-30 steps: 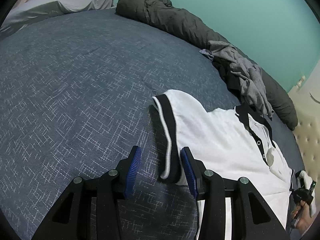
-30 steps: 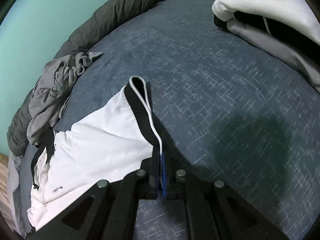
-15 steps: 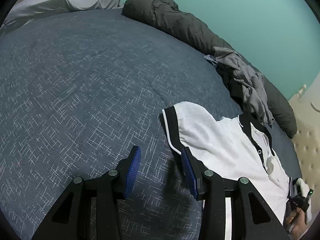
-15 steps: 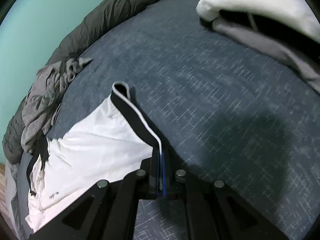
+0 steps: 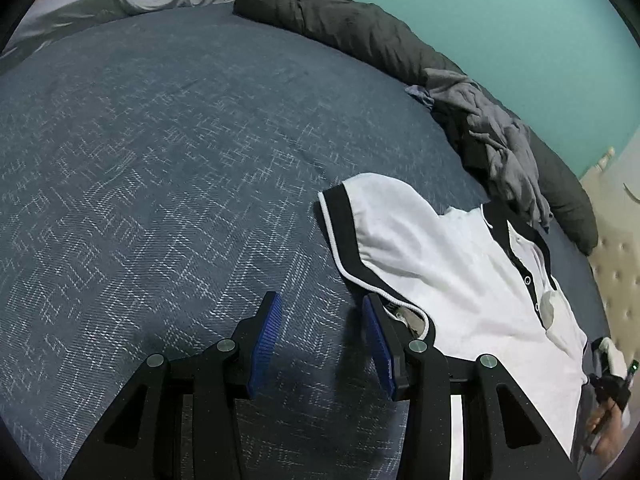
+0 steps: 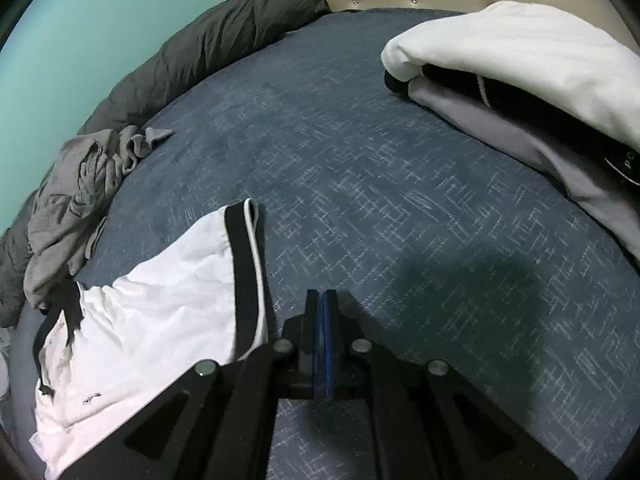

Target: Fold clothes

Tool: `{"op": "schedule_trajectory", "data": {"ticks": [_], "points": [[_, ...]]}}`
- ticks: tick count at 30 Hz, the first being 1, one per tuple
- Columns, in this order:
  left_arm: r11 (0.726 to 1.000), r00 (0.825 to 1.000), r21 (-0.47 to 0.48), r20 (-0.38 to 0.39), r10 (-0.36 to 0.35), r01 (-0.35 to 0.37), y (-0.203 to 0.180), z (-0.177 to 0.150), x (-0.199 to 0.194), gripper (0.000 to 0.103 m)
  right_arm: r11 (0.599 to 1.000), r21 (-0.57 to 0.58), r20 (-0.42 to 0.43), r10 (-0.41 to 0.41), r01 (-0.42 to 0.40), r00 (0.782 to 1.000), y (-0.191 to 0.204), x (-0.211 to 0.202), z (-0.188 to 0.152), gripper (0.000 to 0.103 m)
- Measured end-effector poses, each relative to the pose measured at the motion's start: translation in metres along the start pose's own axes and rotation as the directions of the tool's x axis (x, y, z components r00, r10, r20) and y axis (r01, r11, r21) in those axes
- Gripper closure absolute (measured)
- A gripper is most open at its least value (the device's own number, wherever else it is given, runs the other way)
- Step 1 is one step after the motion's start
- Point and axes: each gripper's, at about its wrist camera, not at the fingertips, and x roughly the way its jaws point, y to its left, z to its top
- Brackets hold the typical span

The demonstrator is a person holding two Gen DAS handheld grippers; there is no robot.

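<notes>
The shirt (image 5: 452, 264) looks soft and light (likely floppy), so take it at the sleeve hem (image 5: 344, 236). Left gripper (image 5: 320, 336) is spread and empty; right gripper (image 6: 322, 340) is pressed together, holding nothing.

The dark-blue patterned bedspread (image 6: 400, 184) carries one white black-trimmed polo shirt (image 5: 452, 272), one crumpled grey garment (image 5: 500, 148), one rolled dark-grey duvet (image 5: 344, 24) and one stack of folded clothes (image 6: 528, 76).

The bedspread (image 5: 168, 168) is dark blue woven cloth, flecked and rough. The polo (image 5: 452, 264) is smooth white cloth with black ribbed trim. The gripper (image 5: 320, 336) is matt black plastic with ridged blue pads (image 5: 266, 332).
</notes>
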Motion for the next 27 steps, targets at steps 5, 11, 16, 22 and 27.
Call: {"op": "schedule_trajectory", "data": {"ticks": [5,11,16,22,27], "points": [[1.000,1.000,-0.020,0.015,0.013,-0.012,0.004,0.002,-0.002,0.057,0.996,-0.043,0.069,0.078,-0.075,0.995,0.006,-0.034,-0.006,0.100],[0.999,0.999,-0.031,0.036,0.017,-0.016,0.007,0.001,-0.008,0.057,0.965,-0.028,0.036,0.262,-0.261,0.964,0.020,-0.064,-0.038,0.069],[0.999,0.998,-0.046,0.056,0.025,-0.022,0.011,0.003,-0.014,0.057,0.944,-0.016,-0.045,0.328,-0.329,0.944,0.037,-0.059,-0.065,0.064],[0.998,0.998,0.066,0.068,-0.002,-0.003,-0.015,0.014,-0.026,0.056,0.929,-0.076,-0.099,0.353,-0.361,0.930,0.058,-0.057,-0.079,0.064],[0.984,0.999,0.173,-0.004,-0.042,0.042,-0.069,0.029,-0.007,0.054,0.903,-0.203,-0.167,0.349,-0.378,0.922,0.109,-0.039,-0.064,0.064]]}}
